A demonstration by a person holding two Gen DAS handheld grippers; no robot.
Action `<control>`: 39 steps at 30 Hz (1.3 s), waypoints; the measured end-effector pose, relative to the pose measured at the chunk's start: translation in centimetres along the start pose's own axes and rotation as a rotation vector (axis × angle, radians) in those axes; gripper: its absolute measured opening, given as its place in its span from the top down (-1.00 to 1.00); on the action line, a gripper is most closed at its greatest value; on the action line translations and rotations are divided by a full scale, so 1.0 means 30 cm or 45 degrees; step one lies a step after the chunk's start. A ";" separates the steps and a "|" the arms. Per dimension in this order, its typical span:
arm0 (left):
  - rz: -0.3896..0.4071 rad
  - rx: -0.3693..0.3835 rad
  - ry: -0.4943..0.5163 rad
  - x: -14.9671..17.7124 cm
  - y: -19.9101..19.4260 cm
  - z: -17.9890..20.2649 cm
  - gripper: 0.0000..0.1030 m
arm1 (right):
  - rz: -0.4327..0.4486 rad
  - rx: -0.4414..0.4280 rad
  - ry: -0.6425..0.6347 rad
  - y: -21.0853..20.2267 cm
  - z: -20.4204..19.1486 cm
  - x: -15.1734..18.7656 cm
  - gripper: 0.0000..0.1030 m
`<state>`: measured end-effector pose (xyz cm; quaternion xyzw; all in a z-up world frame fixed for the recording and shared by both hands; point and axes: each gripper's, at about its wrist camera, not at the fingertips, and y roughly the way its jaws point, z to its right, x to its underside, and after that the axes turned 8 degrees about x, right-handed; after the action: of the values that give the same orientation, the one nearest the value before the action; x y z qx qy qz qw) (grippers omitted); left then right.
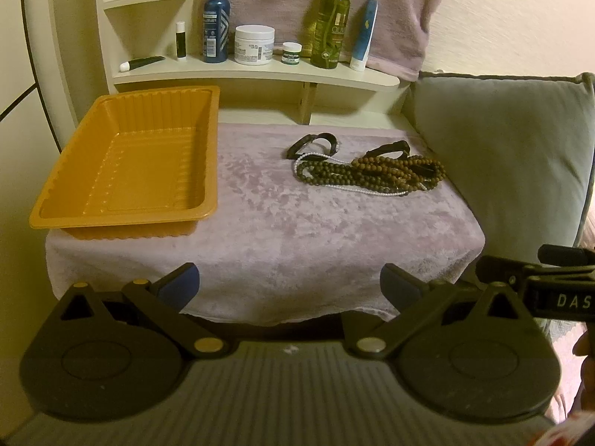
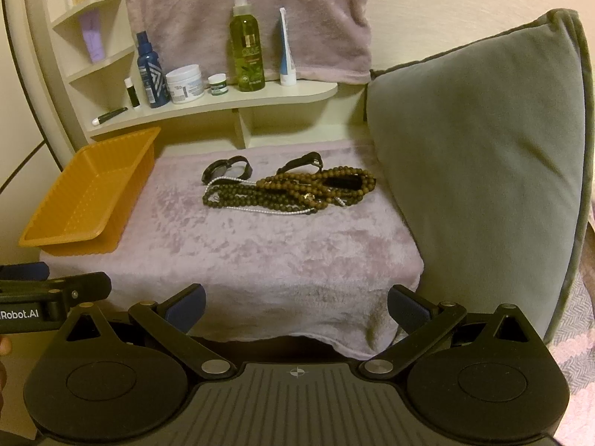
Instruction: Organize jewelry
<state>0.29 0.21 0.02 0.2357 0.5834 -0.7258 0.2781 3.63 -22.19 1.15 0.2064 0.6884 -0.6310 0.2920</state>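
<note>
A tangle of brown bead necklaces (image 1: 375, 173) (image 2: 293, 187) lies on the far right of a mauve towel (image 1: 267, 219) (image 2: 260, 245), with a thin white pearl strand (image 1: 357, 190) (image 2: 260, 211) and two black bracelets (image 1: 314, 145) (image 2: 227, 170) at its back. An empty orange tray (image 1: 130, 163) (image 2: 89, 197) stands on the towel's left. My left gripper (image 1: 290, 288) and my right gripper (image 2: 295, 306) are both open and empty, held side by side at the towel's near edge, well short of the jewelry.
A cream shelf (image 1: 256, 74) (image 2: 223, 106) behind the towel holds bottles, jars and tubes. A large grey cushion (image 1: 509, 156) (image 2: 476, 186) stands against the right side. A second mauve towel (image 2: 245, 15) hangs behind the shelf.
</note>
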 end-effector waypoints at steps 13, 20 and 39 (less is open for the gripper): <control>0.000 0.000 -0.001 -0.001 0.000 0.003 -0.99 | 0.005 -0.001 0.001 -0.005 0.001 0.002 -1.00; 0.000 0.001 -0.001 -0.002 0.001 0.004 -0.99 | 0.006 -0.001 0.002 -0.007 0.000 0.002 -1.00; -0.001 0.002 -0.001 0.000 0.000 0.005 -0.99 | 0.014 -0.003 0.014 -0.009 0.010 -0.001 -1.00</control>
<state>0.28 0.06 0.05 0.2353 0.5827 -0.7265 0.2780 3.51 -22.50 1.35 0.2131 0.6896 -0.6275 0.2920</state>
